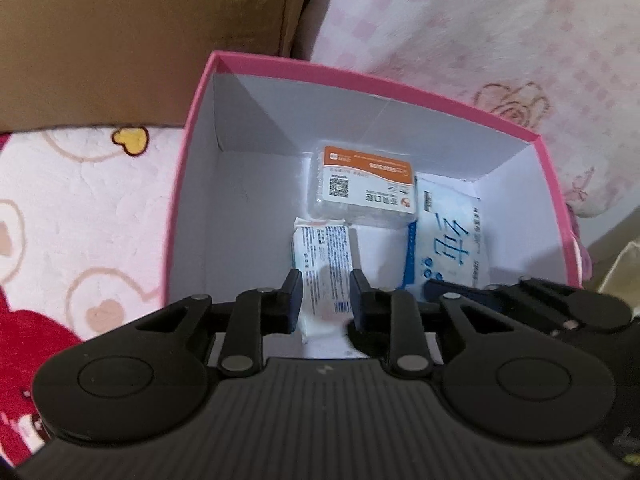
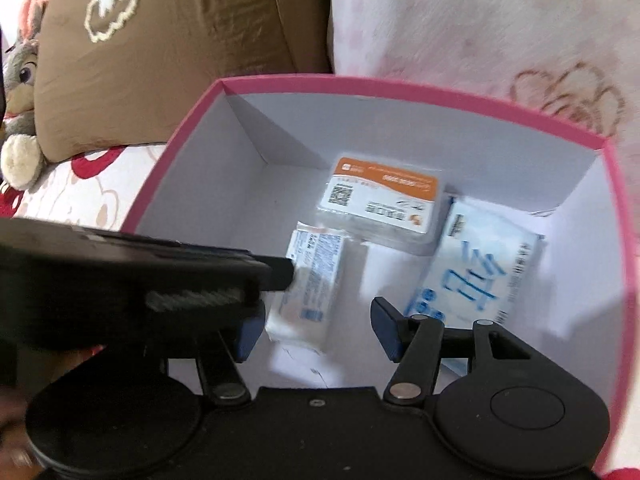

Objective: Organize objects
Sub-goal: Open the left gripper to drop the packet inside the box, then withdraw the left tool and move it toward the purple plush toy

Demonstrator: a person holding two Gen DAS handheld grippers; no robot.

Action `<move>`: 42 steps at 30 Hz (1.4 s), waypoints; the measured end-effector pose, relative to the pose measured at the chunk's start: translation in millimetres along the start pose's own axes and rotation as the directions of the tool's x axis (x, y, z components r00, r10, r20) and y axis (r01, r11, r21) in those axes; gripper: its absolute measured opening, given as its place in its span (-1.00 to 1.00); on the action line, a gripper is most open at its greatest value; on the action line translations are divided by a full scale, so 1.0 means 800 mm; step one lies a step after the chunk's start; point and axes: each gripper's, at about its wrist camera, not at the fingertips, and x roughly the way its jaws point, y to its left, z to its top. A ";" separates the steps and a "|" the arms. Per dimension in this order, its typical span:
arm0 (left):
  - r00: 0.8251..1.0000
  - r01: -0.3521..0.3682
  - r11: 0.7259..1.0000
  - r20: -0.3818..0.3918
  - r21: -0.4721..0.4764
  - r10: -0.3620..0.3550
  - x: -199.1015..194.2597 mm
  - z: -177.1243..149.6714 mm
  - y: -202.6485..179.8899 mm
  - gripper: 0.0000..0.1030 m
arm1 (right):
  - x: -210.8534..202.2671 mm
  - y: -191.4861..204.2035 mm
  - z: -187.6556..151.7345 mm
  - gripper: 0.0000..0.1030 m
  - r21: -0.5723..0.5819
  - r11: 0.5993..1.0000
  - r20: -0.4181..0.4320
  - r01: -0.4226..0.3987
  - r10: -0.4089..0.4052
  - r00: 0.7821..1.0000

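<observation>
A pink box [image 1: 400, 88] with a white inside holds three things: a clear case with an orange-and-white card [image 1: 366, 184], a blue-and-white wet-wipe pack [image 1: 452, 236] on the right, and a small white packet with blue print [image 1: 324, 272]. My left gripper [image 1: 326, 300] is over the box, its fingers on either side of the small packet; I cannot tell whether they press it. In the right wrist view the box [image 2: 400, 92], the case [image 2: 380, 204], the wipe pack [image 2: 476, 268] and the packet [image 2: 312, 280] show. My right gripper [image 2: 316, 328] is open above the box floor, with the left gripper crossing in from the left.
The box sits on a pink-and-red plush blanket [image 1: 80, 220]. A brown cushion [image 1: 140, 32] and a pale floral quilt [image 1: 500, 40] lie behind it. A grey plush rabbit [image 2: 20, 76] sits at the far left of the right wrist view.
</observation>
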 end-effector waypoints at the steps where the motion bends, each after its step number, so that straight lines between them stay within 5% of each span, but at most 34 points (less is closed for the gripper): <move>1: 1.000 0.001 1.000 0.003 0.008 -0.001 -0.010 -0.002 -0.001 -0.53 | -0.013 -0.001 -0.004 0.23 -0.008 1.000 0.009 0.000 0.000 1.000; 22: 0.999 0.032 0.976 -0.003 0.216 -0.032 -0.207 -0.070 -0.036 -0.45 | -0.245 0.030 -0.073 0.24 -0.138 0.990 0.163 0.013 0.010 0.987; 29: 0.999 0.039 0.952 -0.019 0.302 -0.035 -0.247 -0.104 -0.050 -0.07 | -0.283 0.046 -0.110 0.25 -0.179 0.984 0.167 -0.002 0.032 0.985; 42: 0.997 0.074 0.917 -0.061 0.391 -0.054 -0.287 -0.183 -0.064 0.13 | -0.319 0.074 -0.183 0.33 -0.226 0.974 0.175 -0.024 0.065 0.982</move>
